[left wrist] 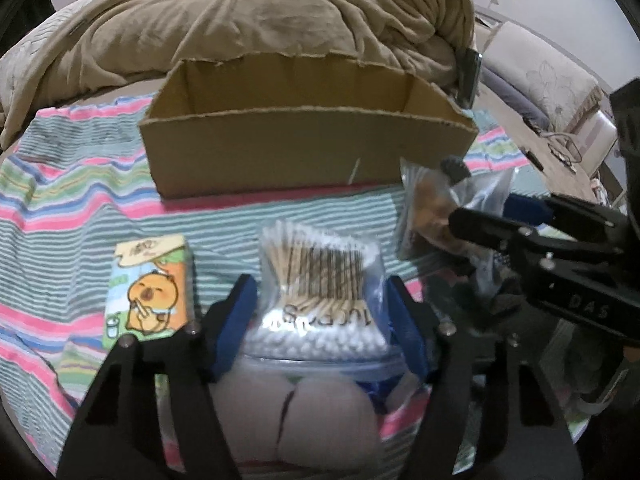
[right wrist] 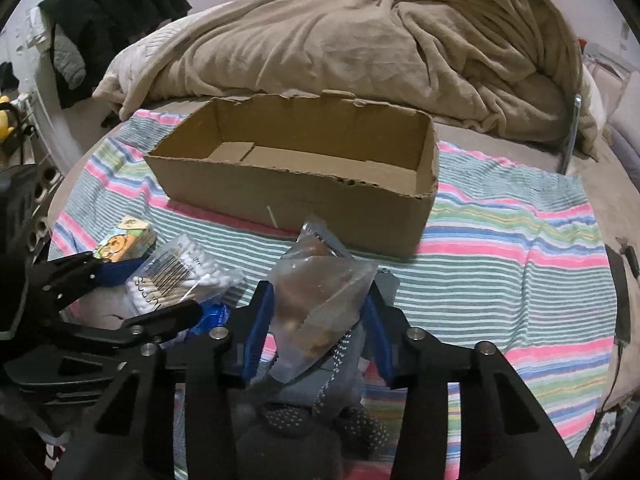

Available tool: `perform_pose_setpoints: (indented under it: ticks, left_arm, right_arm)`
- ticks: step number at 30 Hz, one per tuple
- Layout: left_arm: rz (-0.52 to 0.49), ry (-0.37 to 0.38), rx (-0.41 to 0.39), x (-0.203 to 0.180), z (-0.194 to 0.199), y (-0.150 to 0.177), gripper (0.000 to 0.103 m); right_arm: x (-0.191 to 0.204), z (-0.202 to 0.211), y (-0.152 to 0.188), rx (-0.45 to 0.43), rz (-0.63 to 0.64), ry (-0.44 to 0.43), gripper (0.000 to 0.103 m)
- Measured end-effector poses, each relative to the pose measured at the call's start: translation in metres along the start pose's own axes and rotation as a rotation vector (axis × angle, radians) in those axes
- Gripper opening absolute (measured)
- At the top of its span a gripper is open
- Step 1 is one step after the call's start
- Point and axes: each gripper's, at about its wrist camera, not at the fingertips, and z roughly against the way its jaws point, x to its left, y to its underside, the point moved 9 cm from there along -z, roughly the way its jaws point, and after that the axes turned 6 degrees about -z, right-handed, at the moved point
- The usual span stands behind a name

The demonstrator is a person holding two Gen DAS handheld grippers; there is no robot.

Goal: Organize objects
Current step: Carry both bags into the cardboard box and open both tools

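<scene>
An open cardboard box (left wrist: 308,136) stands on the striped cloth; it also shows in the right wrist view (right wrist: 296,184), with nothing inside. My left gripper (left wrist: 322,316) is shut on a clear bag of cotton swabs (left wrist: 320,292), which also shows in the right wrist view (right wrist: 176,280). My right gripper (right wrist: 320,316) is shut on a clear snack bag (right wrist: 320,300) with brown pieces; it also appears in the left wrist view (left wrist: 428,212). A small cartoon tissue pack (left wrist: 150,288) lies left of the swabs.
A striped cloth (right wrist: 500,248) covers the bed. A tan blanket (right wrist: 360,40) is heaped behind the box. Grey dotted socks (right wrist: 340,400) and a pale soft item (left wrist: 296,412) lie under the grippers. Dark clothes (right wrist: 112,20) hang at far left.
</scene>
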Motion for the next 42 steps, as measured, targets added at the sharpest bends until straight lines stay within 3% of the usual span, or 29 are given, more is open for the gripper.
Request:
perform_pose_setpoints:
  ticks: [7,18,31,42]
  left_arm:
    - [-0.015,0.01,-0.014,-0.005,0.001,0.001,0.052]
    - [-0.006,0.032,-0.071,-0.01,0.028,-0.006,0.05]
    - [-0.015,0.006,-0.184,0.005,0.066,-0.063,0.05]
    - [-0.028,0.004,-0.222,0.021,0.046,-0.117,0.05]
  right_arm:
    - [-0.002,0.011,-0.002,-0.037,-0.02,-0.035,0.04]
    - [-0.006,0.05,-0.015,-0.108,-0.031,-0.055,0.04]
    - [-0.005,0.066,-0.056,-0.162,0.018,-0.039,0.04]
    - [-0.013,0.041,-0.096,-0.159,0.036,-0.025,0.04]
